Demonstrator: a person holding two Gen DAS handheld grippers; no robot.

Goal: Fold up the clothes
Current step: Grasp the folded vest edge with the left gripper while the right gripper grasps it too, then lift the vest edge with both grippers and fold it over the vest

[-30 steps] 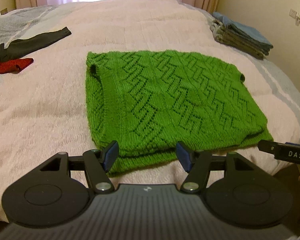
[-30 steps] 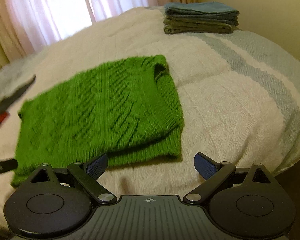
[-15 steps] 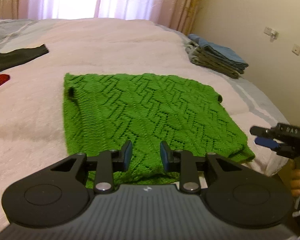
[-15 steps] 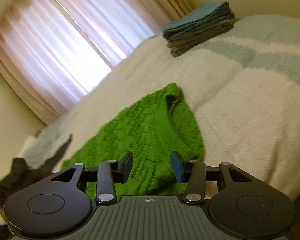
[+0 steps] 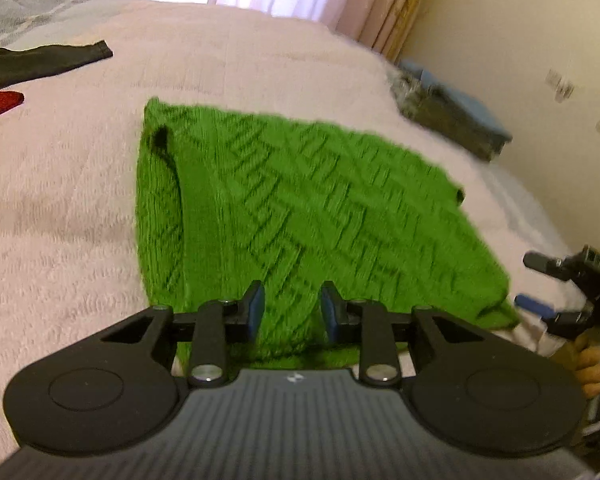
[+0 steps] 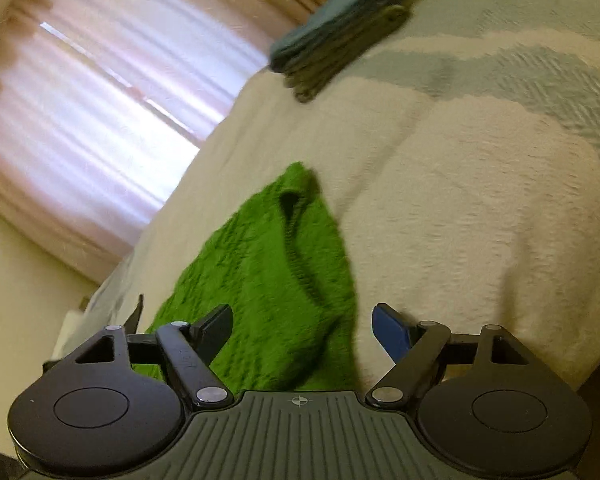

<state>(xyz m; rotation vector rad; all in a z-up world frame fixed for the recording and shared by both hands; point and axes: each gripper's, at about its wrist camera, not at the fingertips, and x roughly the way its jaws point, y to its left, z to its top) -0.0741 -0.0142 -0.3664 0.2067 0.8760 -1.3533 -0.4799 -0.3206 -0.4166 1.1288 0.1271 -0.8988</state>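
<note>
Here my left gripper (image 5: 291,312) has its jaws narrowly parted over the near hem of the green cable-knit sweater (image 5: 300,216), gripping nothing; my right gripper (image 6: 302,334) gapes wide at its blurred corner. The sweater lies folded flat on the pale textured bed (image 5: 60,220).

Soft daylight glows through the curtained window (image 6: 100,112), both views motion-blurred, with fisheye bending and dark corners.
</note>
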